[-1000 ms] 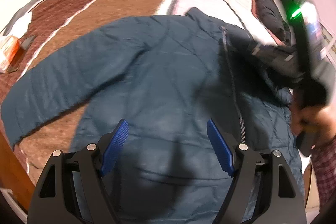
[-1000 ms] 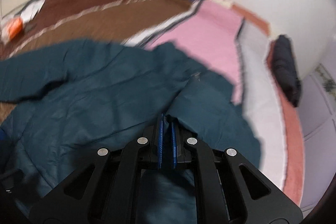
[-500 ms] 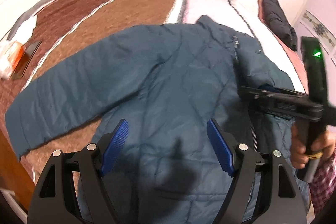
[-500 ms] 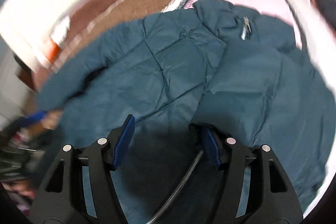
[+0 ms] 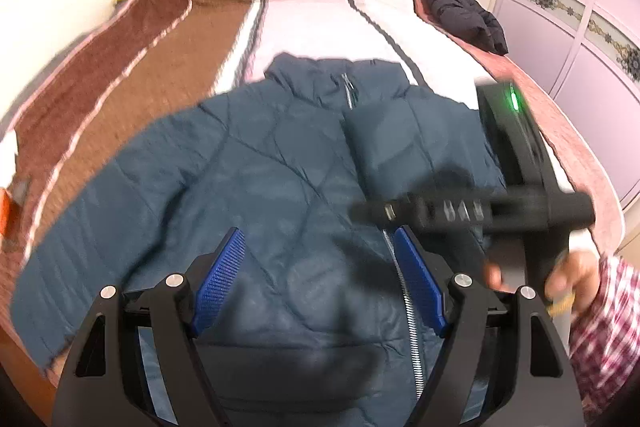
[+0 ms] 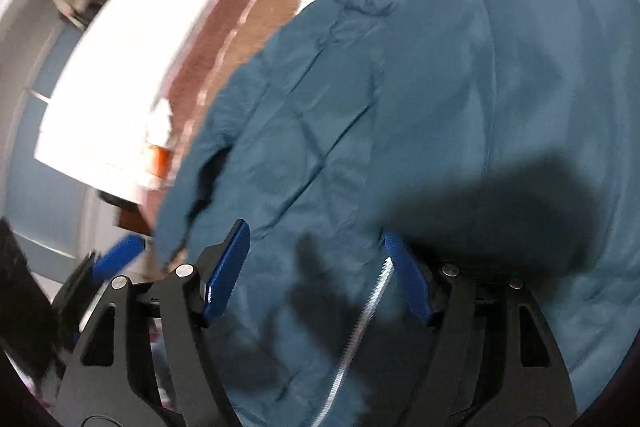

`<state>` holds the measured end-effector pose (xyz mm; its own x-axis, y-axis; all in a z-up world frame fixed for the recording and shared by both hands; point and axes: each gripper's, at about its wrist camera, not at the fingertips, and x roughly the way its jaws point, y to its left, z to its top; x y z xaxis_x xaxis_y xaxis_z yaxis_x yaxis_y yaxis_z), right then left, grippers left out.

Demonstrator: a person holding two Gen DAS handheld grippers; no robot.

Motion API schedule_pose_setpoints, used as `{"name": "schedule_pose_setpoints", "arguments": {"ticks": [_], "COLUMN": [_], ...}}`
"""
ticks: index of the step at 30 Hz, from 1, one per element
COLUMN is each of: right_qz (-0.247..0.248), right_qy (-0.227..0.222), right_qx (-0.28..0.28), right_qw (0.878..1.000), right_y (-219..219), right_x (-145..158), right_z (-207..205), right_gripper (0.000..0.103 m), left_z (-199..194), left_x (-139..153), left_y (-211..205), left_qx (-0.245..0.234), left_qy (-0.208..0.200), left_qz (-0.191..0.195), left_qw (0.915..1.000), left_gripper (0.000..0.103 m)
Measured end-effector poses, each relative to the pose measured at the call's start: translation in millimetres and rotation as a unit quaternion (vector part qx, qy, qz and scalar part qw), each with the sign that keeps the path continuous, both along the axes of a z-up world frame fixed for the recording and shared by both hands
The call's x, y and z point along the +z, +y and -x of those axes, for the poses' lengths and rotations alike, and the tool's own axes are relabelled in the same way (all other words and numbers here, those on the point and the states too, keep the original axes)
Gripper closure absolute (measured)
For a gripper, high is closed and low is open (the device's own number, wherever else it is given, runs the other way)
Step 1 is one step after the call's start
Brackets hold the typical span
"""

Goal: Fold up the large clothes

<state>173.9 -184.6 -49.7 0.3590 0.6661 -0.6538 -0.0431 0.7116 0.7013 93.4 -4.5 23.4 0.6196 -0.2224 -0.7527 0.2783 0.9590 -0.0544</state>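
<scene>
A teal quilted jacket [image 5: 280, 187] lies front-up on the bed, zipper [image 5: 408, 307] closed, collar at the far end. Its right sleeve is folded over the chest [image 5: 400, 147]; the left sleeve [image 5: 80, 255] stretches out to the left. My left gripper [image 5: 320, 279] is open and empty above the jacket's lower front. My right gripper [image 6: 320, 275] is open and empty over the jacket [image 6: 400, 107] near the zipper [image 6: 360, 327]. In the left wrist view the right gripper [image 5: 460, 211] hovers side-on over the jacket's right half.
The bed has a brown, pink and white striped blanket [image 5: 168, 39]. A black garment [image 5: 456, 3] lies at the bed's far right edge. A lilac wardrobe [image 5: 580, 7] stands on the right. An orange item [image 6: 160, 159] sits at the bed's left edge.
My right gripper let go of the sleeve, which now lies folded across the jacket's chest, and swung left over the jacket. My left gripper stayed open and drew back a little.
</scene>
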Motion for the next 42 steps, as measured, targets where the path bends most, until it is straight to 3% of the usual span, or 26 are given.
{"name": "schedule_pose_setpoints", "arguments": {"ticks": [3,7,13,21,23,24,33,34,35,38,42], "right_qz": [-0.037,-0.03,0.005,0.024,0.034,0.046,0.036,0.033,0.031,0.026,0.034], "right_qy": [0.015,-0.009,-0.076,-0.112,-0.108,-0.107,-0.085,-0.085,-0.084,-0.083,-0.08], "right_qx": [-0.02,-0.034,-0.122,-0.219,-0.229,-0.231,-0.228,-0.229,-0.23,-0.23,-0.224], "right_qw": [0.999,0.999,0.99,0.969,0.967,0.966,0.969,0.969,0.969,0.969,0.971], "right_y": [-15.3,-39.2,-104.4,-164.7,-168.0,-169.2,-181.4,-182.6,-183.9,-183.6,-177.6], "right_x": [-13.1,6.0,49.0,69.5,66.4,64.2,43.1,42.0,42.0,42.6,42.9], "right_z": [19.7,49.3,101.1,145.8,149.6,151.1,156.3,161.4,165.4,167.5,167.7], "right_gripper": [0.033,0.033,0.033,0.033,0.033,0.033,0.033,0.033,0.033,0.033,0.033], "left_z": [-3.7,-8.0,-4.5,-4.7,-8.4,-11.8,-19.2,-21.2,-24.4,-34.7,-47.5], "left_x": [3.3,2.3,-7.8,-39.1,-48.7,-53.3,-68.5,-68.9,-67.2,-55.5,-30.8], "left_y": [2.3,-4.4,-67.2,-163.6,-179.2,-186.3,-214.4,-216.2,-215.9,-209.2,-187.9], "left_qx": [0.009,0.015,-0.089,-0.218,-0.233,-0.243,-0.264,-0.263,-0.262,-0.24,-0.194], "left_qy": [-0.001,0.001,-0.022,-0.062,-0.066,-0.062,-0.083,-0.084,-0.078,-0.064,-0.068], "left_qz": [-0.011,-0.015,-0.054,-0.129,-0.151,-0.158,-0.229,-0.232,-0.223,-0.179,-0.121], "left_qw": [0.9999,0.9998,0.9943,0.9654,0.9584,0.9552,0.9331,0.9328,0.9357,0.952,0.9712], "left_gripper": [0.028,0.028,0.028,0.042,0.056,0.058,0.058,0.062,0.074,0.092,0.096]}}
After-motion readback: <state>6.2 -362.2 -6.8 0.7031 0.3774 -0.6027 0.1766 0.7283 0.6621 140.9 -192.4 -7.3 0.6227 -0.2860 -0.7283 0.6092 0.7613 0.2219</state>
